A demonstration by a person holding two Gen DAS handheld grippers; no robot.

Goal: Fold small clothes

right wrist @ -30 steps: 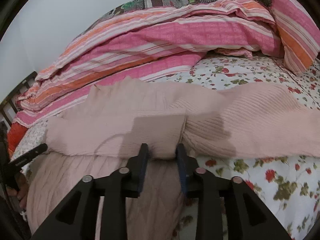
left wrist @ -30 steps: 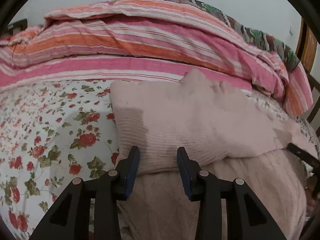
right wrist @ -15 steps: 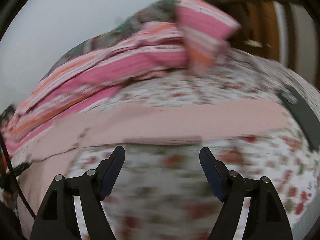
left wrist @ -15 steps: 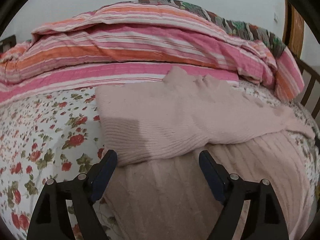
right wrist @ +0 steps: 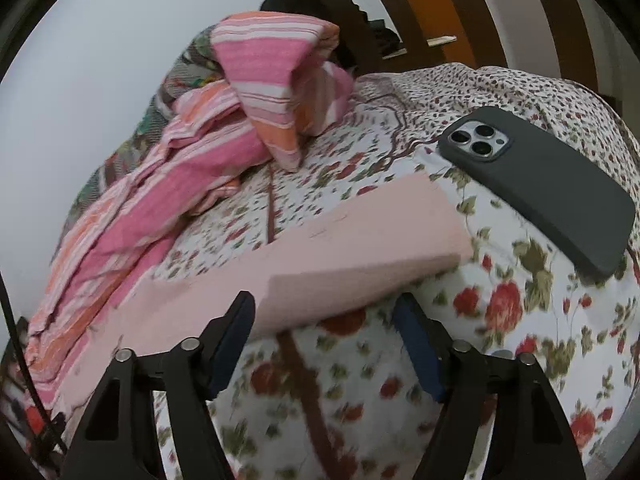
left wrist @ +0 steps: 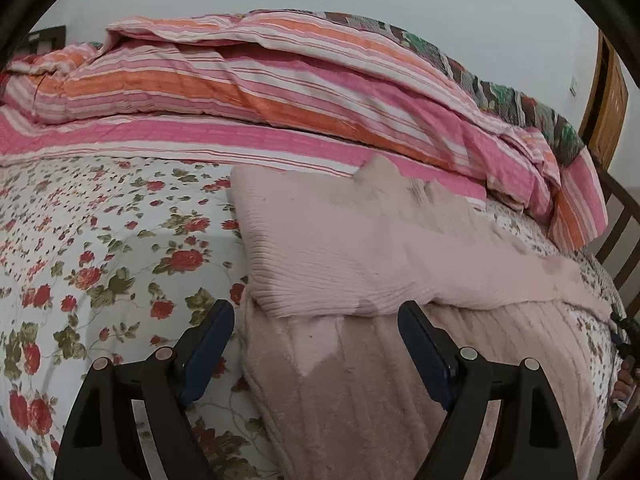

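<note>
A pale pink ribbed sweater (left wrist: 360,248) lies on the floral bedsheet (left wrist: 100,260), its upper part folded down over the body. My left gripper (left wrist: 314,320) hovers open at the fold's near edge, its fingers not touching the knit. In the right wrist view, the sweater's sleeve (right wrist: 360,240) stretches flat towards the right. My right gripper (right wrist: 326,308) sits at the sleeve's near edge close to the cuff. Its jaws are closing, with the sleeve's edge between them, and the pads do not press on it.
A striped pink and orange quilt (left wrist: 280,92) is heaped along the back of the bed. A dark phone (right wrist: 540,188) lies camera-up on the sheet just right of the cuff. A wooden bed frame (right wrist: 460,12) rises behind.
Both grippers let go of the folded sweater edge and opened. The right gripper swung far right along the sleeve to the cuff, bringing the phone into view. The left one barely shifted.
</note>
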